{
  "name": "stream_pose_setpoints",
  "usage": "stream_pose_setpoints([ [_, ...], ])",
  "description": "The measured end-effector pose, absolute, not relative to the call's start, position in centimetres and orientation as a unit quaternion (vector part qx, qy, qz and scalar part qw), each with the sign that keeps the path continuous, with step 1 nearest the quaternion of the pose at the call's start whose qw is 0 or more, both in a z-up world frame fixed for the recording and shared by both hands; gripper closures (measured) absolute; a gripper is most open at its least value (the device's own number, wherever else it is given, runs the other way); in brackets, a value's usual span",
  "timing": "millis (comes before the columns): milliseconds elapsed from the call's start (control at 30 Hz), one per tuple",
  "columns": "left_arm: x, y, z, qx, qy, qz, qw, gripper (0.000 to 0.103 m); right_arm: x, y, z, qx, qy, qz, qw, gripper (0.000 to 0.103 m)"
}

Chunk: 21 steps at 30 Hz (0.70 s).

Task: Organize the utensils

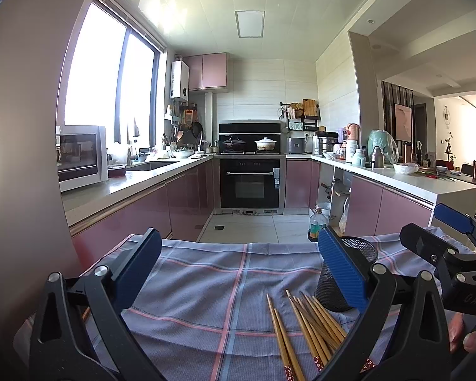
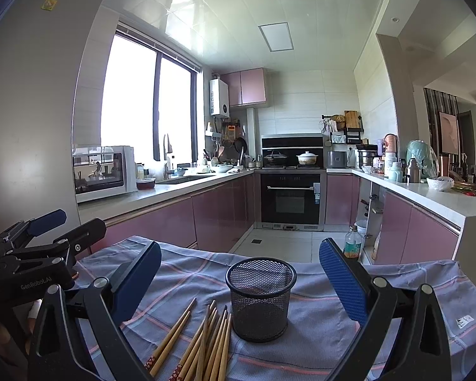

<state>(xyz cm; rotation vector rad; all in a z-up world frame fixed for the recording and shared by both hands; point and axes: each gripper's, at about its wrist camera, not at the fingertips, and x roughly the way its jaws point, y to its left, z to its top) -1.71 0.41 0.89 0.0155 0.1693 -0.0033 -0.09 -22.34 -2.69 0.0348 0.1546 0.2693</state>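
Domestic kitchen. Identifying fixtures: pink base cabinets [image 2: 219,212] under a white countertop [image 2: 174,192], built-in oven [image 2: 290,198] below a hob carrying two pots [image 2: 290,158], sink [image 2: 184,178], microwave [image 2: 103,171]. A wall-mounted water heater [image 2: 219,101] hangs beside the window [image 2: 146,98].

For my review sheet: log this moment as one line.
stage: pre-grasp | left gripper: open | right gripper: open | chopsticks: loose on cloth | mesh holder: upright

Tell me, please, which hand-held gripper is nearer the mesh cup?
Right. The right hand-held gripper faces the mesh cup squarely; the left hand-held gripper sits off to the cup's left.
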Motion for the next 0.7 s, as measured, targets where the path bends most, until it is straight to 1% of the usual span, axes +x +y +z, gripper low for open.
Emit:
stream_pose_setpoints([
  [700, -1.68, 0.37, 0.84, 0.007, 0.085, -0.002, 0.996, 0.006, -0.06, -22.40, -2.57, 0.019, 0.076, 0.138, 0.987, 0.007],
])
